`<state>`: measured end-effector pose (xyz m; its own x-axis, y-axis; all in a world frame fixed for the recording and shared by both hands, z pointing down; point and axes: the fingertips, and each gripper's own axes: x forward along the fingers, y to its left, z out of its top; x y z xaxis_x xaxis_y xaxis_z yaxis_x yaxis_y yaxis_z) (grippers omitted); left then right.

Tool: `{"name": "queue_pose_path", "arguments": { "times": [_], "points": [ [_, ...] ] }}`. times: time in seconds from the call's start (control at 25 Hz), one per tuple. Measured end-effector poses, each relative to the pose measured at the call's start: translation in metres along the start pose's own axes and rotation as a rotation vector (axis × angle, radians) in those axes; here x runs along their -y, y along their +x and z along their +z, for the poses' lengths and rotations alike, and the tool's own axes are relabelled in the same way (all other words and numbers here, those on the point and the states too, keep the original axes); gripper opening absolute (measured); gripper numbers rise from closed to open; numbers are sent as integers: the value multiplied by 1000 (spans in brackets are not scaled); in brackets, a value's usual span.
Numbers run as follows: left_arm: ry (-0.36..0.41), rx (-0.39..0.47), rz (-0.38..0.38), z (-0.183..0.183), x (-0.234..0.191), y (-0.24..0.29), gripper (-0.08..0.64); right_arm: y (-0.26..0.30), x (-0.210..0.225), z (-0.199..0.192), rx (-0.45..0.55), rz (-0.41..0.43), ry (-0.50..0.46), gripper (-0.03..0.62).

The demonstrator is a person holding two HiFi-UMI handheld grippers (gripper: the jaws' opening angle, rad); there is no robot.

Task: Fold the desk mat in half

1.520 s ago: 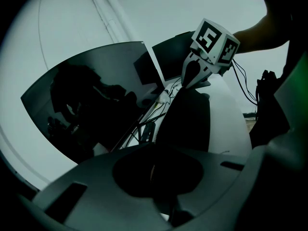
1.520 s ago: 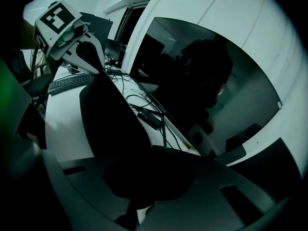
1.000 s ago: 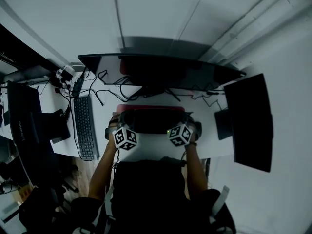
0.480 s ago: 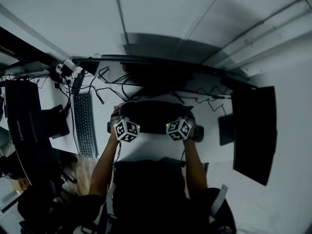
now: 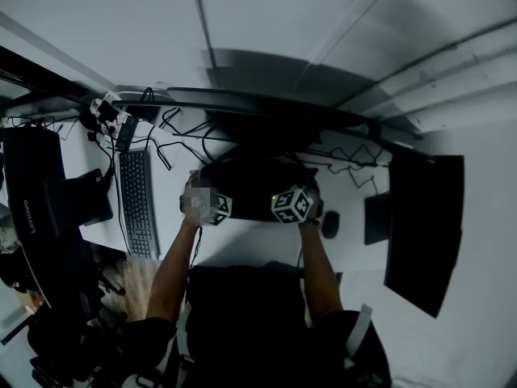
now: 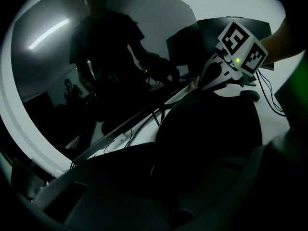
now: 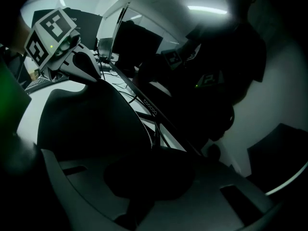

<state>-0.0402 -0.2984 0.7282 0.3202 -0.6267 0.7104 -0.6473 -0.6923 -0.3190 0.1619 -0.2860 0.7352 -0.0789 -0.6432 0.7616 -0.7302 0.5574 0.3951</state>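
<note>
Lifted edge of the desk mat (image 5: 254, 188) sinks toward its far half.
Since a second ago the left gripper (image 7: 92, 77) and right gripper (image 6: 201, 81) are farther and lower, jaws almost closed, each pinching the dark mat's edge at mid-bench (image 5: 242, 245); the fold seems nearly done. The left monitor (image 5: 31, 217) says "Lenovo"; the curved screen (image 7: 147, 107) reads "coocaa", I think.

The black pliable desk mat (image 5: 254, 186) between the left tool (image 5: 198, 192) and right tool (image 5: 311, 194) looks matt, the white bench (image 5: 242, 245) smooth; the dark curved monitor screen (image 6: 96, 81) beyond them is glossy.
</note>
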Motion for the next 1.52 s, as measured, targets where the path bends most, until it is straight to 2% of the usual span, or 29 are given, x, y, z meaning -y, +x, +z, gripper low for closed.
{"name": "queue_pose_path", "arguments": {
  "times": [0.24,0.88,1.28,1.52],
  "points": [
    [-21,-34,-12,-15,3,19,20,19,-3,-5,-18,3,-2,18],
    [-7,-90,1,-30,5,51,23,48,-9,-19,-71,-5,-7,20],
    [34,-95,49,-29,0,61,57,58,-13,-25,-85,-17,3,23],
    [-12,-70,80,-29,-5,59,93,64,-16,-29,-88,-17,7,23]
  ]
}}
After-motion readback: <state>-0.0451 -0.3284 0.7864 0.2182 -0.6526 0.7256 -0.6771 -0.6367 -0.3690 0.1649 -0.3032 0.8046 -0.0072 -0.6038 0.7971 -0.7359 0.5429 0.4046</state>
